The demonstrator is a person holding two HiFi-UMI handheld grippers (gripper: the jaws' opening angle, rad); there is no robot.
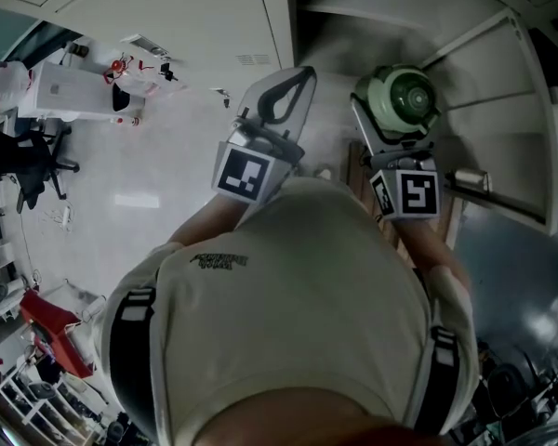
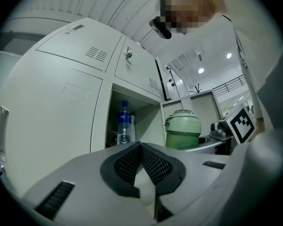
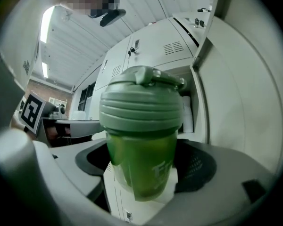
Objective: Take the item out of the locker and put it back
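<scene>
Right gripper view puts the green cup (image 3: 141, 140) at the centre of the frame, upright, with its ribbed lid on and a flip cap on top. The right gripper (image 3: 146, 168) is clenched on it: one dark pad presses the clear lower body from the left and one from the right. Behind the cup, right of centre, an open locker (image 3: 179, 46) compartment shows pale items I cannot identify, and the open door (image 3: 245, 102) fills the right edge.

Head view shows the cup (image 1: 402, 100) in the upper right centre, lid toward the camera, held in the opening between the locker front and the swung-out door (image 1: 502, 110). Whether it is inside the compartment or just before it, I cannot tell.

Just left of it in that view is the left gripper (image 1: 298, 77), pointing toward the lockers and apart from the cup. In the left gripper view its jaws (image 2: 141, 147) are clenched together at the tips with nothing between them. Beyond them, at centre left, an open compartment holds a water bottle (image 2: 124, 124) standing upright. The cup (image 2: 183, 130) appears right of centre.

The person's pale shirt (image 1: 298, 314) fills the lower half of the head view.
</scene>
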